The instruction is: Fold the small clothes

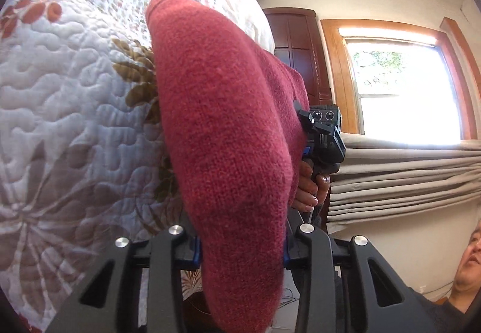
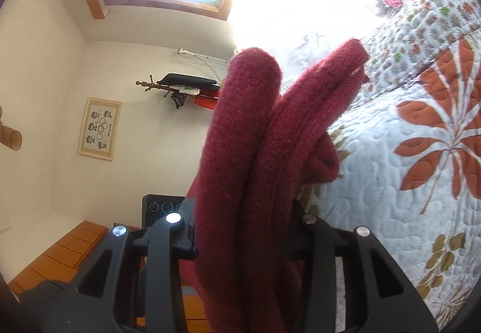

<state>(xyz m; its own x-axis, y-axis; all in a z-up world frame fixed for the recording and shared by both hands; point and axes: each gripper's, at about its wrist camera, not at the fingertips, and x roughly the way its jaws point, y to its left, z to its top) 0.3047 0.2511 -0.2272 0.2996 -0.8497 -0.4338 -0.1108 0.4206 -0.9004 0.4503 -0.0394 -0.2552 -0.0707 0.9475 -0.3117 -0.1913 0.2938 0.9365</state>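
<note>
Red knit garment (image 1: 222,134) bunched, clamped in both grippers, over quilt (image 1: 60,110)

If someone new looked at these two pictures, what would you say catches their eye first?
The red knitted garment fills the middle of both views, clamped in the left gripper and the right gripper. Behind it lies a white quilted bedspread with rust-coloured leaf prints. A bright wood-framed window glares at the left view's right side.

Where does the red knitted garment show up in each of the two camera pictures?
Left wrist view: the red knitted garment fills the centre, rising from between the tool's fingers.
Right wrist view: the garment stands centre, bunched in thick folds.
Shared landmark: the white floral quilted bedspread.
</note>
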